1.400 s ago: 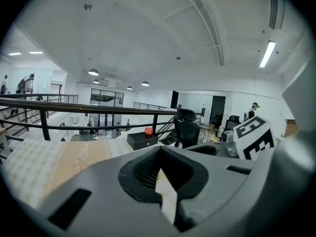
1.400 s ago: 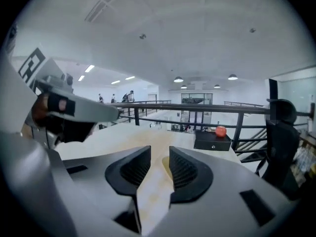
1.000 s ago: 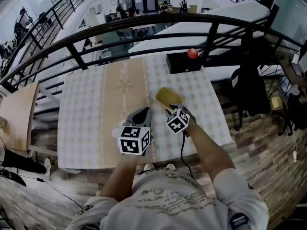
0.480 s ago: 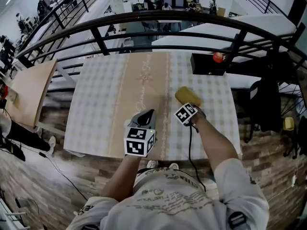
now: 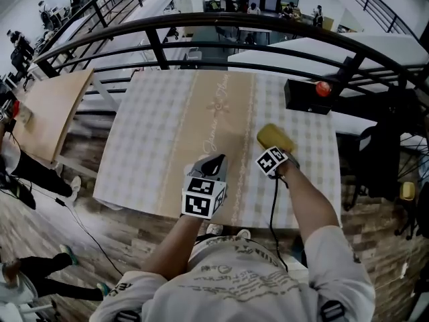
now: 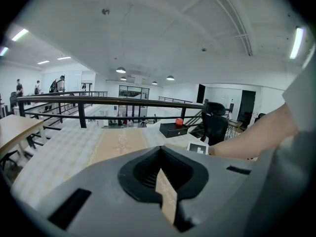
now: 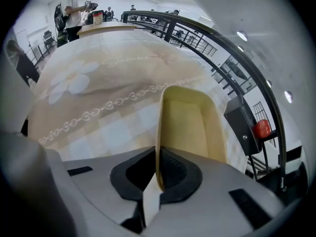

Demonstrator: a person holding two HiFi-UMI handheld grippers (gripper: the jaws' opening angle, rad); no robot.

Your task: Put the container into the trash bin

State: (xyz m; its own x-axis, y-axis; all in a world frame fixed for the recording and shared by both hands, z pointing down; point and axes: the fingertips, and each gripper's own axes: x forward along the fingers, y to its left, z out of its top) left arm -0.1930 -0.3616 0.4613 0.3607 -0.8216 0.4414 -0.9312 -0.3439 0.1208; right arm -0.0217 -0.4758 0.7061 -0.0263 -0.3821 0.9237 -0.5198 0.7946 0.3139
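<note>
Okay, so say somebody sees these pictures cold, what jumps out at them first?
The yellow container stands out on the right side of the checked table, and the right gripper is closing its jaws on the container's near wall. Beyond it, at the table's far right corner, is a black box with a red button.

Right tool [image 7: 158, 176] angled down, closing on container [image 7: 186, 127]

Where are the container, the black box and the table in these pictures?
container [image 7: 190, 127]: right gripper view, on its yellow inner floor.
black box [image 5: 300, 98]: head view, on its front face.
table [image 5: 174, 126]: head view, on the bare cloth near its middle.
</note>
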